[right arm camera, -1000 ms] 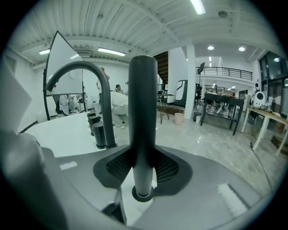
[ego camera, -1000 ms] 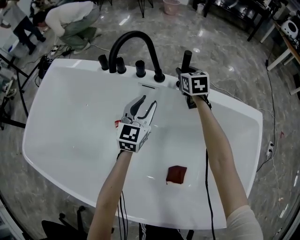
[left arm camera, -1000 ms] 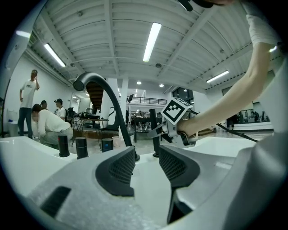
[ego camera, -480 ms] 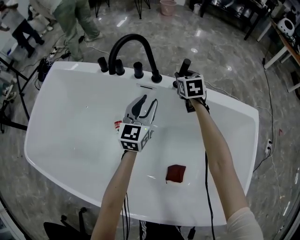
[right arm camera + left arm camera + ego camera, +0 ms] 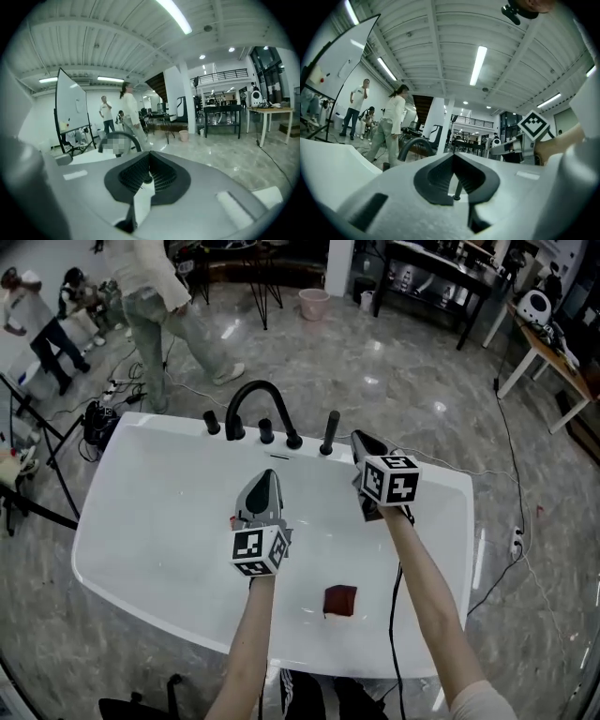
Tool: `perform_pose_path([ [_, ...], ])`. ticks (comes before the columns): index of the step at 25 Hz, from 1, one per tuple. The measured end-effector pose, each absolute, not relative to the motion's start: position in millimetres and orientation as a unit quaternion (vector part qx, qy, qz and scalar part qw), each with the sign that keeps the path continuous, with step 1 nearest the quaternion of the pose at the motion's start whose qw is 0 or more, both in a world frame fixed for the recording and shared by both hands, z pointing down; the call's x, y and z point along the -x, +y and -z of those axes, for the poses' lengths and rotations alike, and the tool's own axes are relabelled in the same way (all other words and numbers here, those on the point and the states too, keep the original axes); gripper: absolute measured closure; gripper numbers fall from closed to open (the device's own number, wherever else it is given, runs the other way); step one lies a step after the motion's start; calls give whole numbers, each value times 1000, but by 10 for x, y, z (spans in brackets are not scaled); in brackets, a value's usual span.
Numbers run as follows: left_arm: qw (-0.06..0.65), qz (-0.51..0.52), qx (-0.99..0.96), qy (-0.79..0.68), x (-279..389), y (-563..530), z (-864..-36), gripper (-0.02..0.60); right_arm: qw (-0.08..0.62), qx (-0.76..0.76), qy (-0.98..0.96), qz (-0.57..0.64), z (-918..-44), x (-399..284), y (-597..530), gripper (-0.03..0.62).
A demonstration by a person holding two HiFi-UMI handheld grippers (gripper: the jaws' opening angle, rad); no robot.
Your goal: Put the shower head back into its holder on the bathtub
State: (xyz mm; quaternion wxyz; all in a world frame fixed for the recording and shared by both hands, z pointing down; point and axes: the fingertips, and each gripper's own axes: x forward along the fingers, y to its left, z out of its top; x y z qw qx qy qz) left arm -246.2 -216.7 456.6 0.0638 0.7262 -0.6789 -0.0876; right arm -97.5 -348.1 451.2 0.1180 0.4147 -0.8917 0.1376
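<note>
Left gripper (image 5: pixel 266 477), right gripper (image 5: pixel 363 440), jaws just closed (both empty), arms outstretched

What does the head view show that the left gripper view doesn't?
Only the head view shows the dark red cloth lying inside the white bathtub. Only the left gripper view shows the ceiling lights and a whiteboard. Both show the black faucet, the right gripper and a person walking behind the tub.
</note>
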Motion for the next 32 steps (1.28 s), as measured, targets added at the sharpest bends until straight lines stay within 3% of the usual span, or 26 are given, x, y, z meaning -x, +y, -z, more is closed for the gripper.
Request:
perform_pose_path([
  [5,37,59,-757,-650,1790,-1503,-3742,584,29,-387,-913,-127,-3222,690,-2220,594],
  [10,-63,-12,-780,-623,814,-573,-2880,583,-20,-365,-929,-58,-2229,47,-888,594],
  [15,-74,32,-746,-661,254,479,-2173,584,-57,-345,-937,-11,-1573,-764,317,594],
  [24,-82,48,-742,-663,-301,2028,-1676,584,-96,-316,-943,-29,-1544,-1486,1848,592],
  [32,-101,46,-749,-654,-640,2567,-1563,584,-104,-311,-943,-53,-1679,-1629,2458,591],
])
